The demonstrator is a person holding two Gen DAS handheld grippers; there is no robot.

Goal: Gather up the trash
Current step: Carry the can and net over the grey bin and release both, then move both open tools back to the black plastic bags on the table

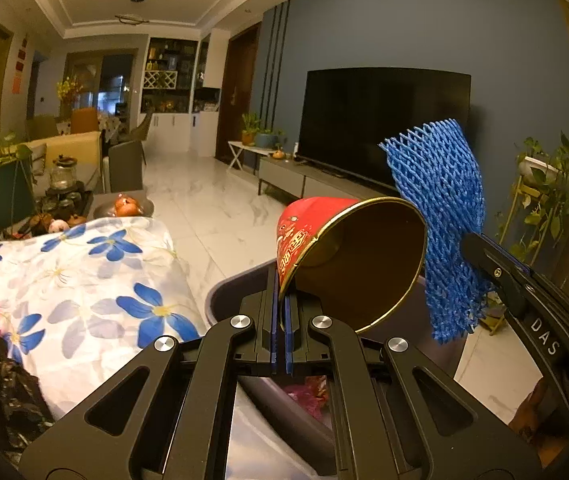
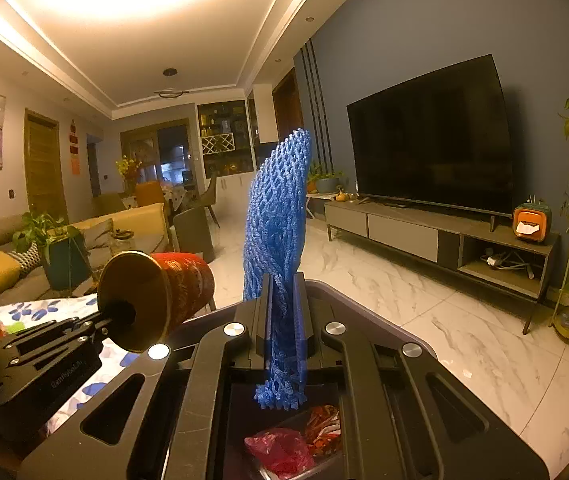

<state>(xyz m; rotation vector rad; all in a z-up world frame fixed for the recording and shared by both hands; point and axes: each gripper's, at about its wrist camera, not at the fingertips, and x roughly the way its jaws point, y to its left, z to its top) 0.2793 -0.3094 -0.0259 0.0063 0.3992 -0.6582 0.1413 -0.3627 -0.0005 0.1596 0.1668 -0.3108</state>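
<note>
Left gripper: clamps the rim of a red paper cup with gold lining, tilted over the grey plastic bin.
Right gripper: pinches a blue foam mesh sleeve, upright above the bin.
Right view only: pink wrapper inside the bin.
Left side: floral-clothed table just beside the bin; marble floor open to the right.

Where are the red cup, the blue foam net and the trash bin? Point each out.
red cup (image 1: 360,264): left wrist view, gold inner wall near its open mouth.
blue foam net (image 2: 278,216): right wrist view, middle of the mesh above the fingers.
trash bin (image 2: 380,312): right wrist view, its grey far rim.
</note>
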